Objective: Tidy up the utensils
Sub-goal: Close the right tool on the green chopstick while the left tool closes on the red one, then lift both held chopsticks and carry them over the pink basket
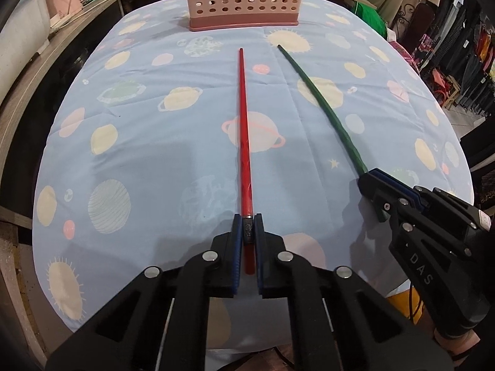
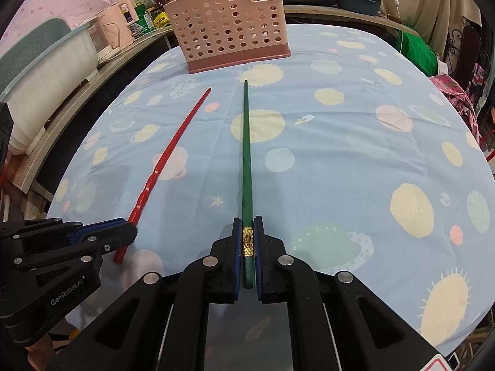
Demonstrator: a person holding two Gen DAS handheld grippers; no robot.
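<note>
**Two chopsticks pinched, one in each gripper**

On the table covered with a blue planet-print cloth (image 1: pixel 139 142), the left gripper (image 1: pixel 248 232) has its blue pads pressed onto the thick end of a red chopstick (image 1: pixel 243 130). The stick runs straight ahead across the cloth, its thin tip pointing toward the pink perforated utensil holder (image 1: pixel 244 0) at the far edge. To the right, the right gripper (image 2: pixel 247 241) pinches a green chopstick (image 2: pixel 246 154) at its gold band, near the butt end; this stick also lies along the cloth with its tip aimed at the holder and stopping short of it. The two sticks lie side by side, apart, neither touching the holder.
</note>
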